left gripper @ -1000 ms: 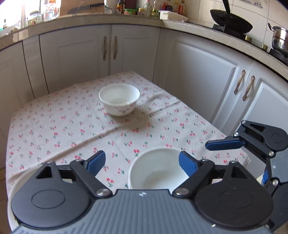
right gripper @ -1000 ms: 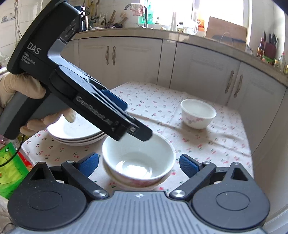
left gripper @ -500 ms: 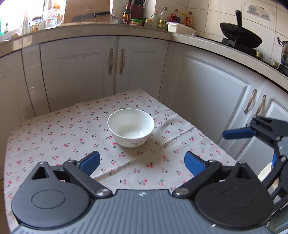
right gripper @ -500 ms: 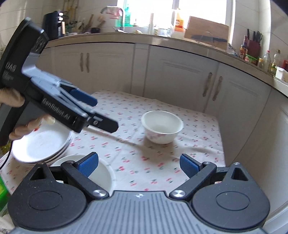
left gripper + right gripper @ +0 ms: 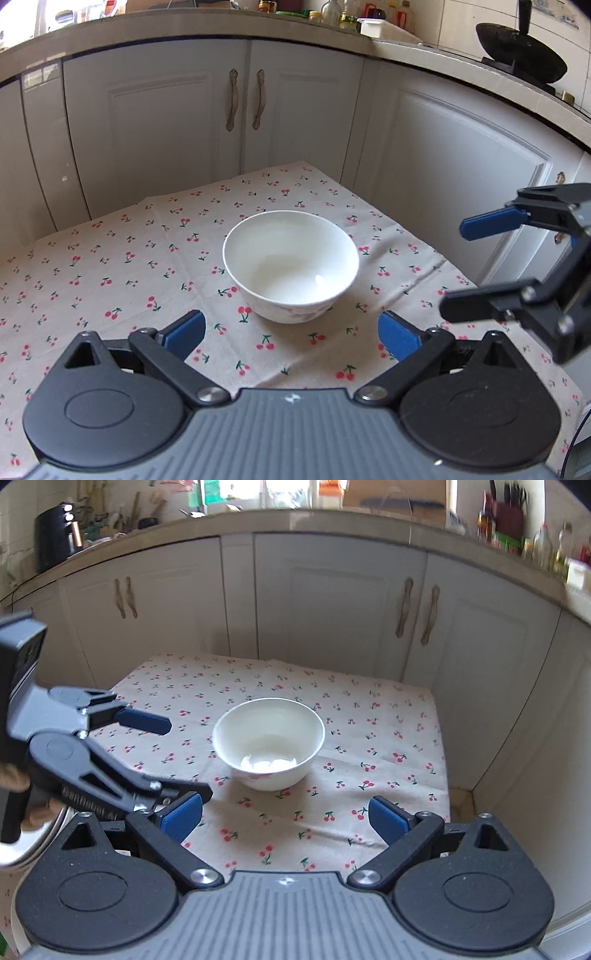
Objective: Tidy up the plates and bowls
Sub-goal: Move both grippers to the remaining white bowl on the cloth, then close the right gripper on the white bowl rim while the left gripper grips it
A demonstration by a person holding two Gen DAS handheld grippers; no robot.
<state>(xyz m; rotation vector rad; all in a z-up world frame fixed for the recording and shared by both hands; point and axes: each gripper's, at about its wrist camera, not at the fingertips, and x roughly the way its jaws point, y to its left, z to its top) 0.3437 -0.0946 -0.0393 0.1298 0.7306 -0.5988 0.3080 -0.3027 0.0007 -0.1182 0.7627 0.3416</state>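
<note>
A white bowl (image 5: 291,264) stands upright on the cherry-print tablecloth (image 5: 110,266), just ahead of both grippers; it also shows in the right wrist view (image 5: 268,743). My left gripper (image 5: 291,334) is open and empty, a little short of the bowl. My right gripper (image 5: 286,818) is open and empty, also just short of it. The right gripper shows at the right edge of the left wrist view (image 5: 458,269). The left gripper shows at the left of the right wrist view (image 5: 188,757). A white plate rim (image 5: 33,843) peeks out at the lower left.
White cabinet doors (image 5: 243,122) stand close behind the table. The table's right edge (image 5: 441,738) drops off near the cabinets. A black wok (image 5: 521,55) and bottles sit on the counter above.
Both grippers have moved forward from the near bowl and plate stack toward the far bowl, which now sits larger and centred in both views. The near bowl has left view.
</note>
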